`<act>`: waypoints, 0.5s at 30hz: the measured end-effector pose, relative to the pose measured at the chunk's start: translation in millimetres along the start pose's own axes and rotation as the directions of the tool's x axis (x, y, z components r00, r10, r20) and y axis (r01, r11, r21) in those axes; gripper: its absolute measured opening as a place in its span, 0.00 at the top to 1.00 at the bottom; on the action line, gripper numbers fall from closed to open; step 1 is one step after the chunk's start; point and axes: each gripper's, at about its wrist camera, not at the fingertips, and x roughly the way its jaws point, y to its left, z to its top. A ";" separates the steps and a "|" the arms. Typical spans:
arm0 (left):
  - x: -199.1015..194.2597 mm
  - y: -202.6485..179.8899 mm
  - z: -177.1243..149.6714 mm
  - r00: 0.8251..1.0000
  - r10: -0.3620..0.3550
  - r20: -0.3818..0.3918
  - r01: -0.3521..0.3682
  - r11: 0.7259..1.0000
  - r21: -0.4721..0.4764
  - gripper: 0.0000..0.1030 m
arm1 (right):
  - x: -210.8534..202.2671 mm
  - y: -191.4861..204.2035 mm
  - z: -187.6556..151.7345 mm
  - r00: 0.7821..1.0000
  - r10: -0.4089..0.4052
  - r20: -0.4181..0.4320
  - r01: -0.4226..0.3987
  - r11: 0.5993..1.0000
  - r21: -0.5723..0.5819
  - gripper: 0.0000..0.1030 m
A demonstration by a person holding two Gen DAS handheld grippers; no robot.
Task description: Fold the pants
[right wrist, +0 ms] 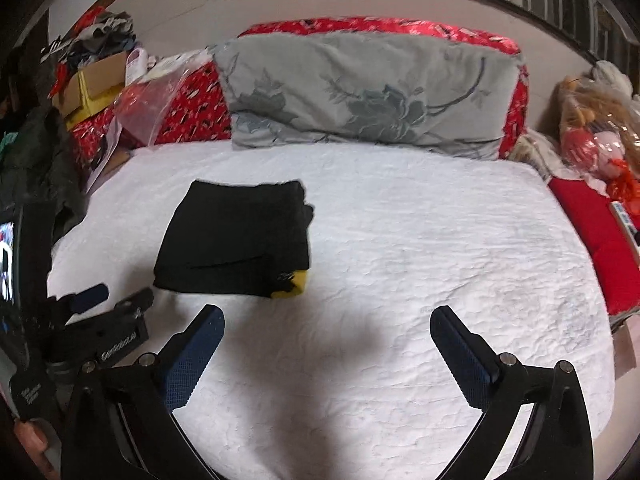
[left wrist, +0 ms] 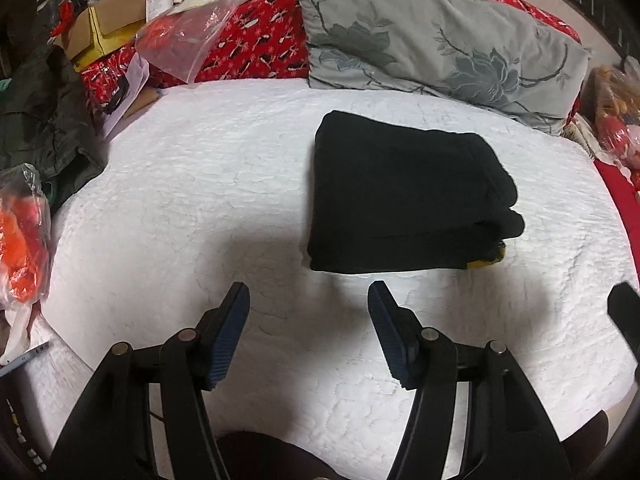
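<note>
The black pants (left wrist: 404,196) lie folded into a compact rectangle on the white quilted bed (left wrist: 200,184), with a yellow label at the near right corner. They also show in the right wrist view (right wrist: 236,240). My left gripper (left wrist: 308,300) is open and empty, just short of the pants' near edge. My right gripper (right wrist: 326,320) is open and empty, to the right of and nearer than the pants. The left gripper also shows at the left of the right wrist view (right wrist: 112,298).
A grey floral pillow (right wrist: 360,92) leans on red bedding (right wrist: 192,112) at the head. Boxes (left wrist: 104,28), plastic bags (left wrist: 184,36) and dark clothing (left wrist: 44,120) crowd the left side. Bagged toys (right wrist: 592,136) and red fabric (right wrist: 600,236) sit at the right.
</note>
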 end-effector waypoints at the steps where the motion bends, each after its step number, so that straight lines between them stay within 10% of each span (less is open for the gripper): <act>1: -1.8 -1.2 -0.7 1.000 -0.004 0.005 0.004 1.000 0.001 0.41 | -3.1 -2.5 -1.0 1.000 -0.008 0.010 0.008 1.000 0.005 0.00; 15: -22.2 -17.3 0.6 0.996 -0.067 0.053 0.067 0.998 0.011 0.41 | -14.4 -29.2 -11.6 0.995 -0.077 0.064 0.074 0.996 0.044 0.00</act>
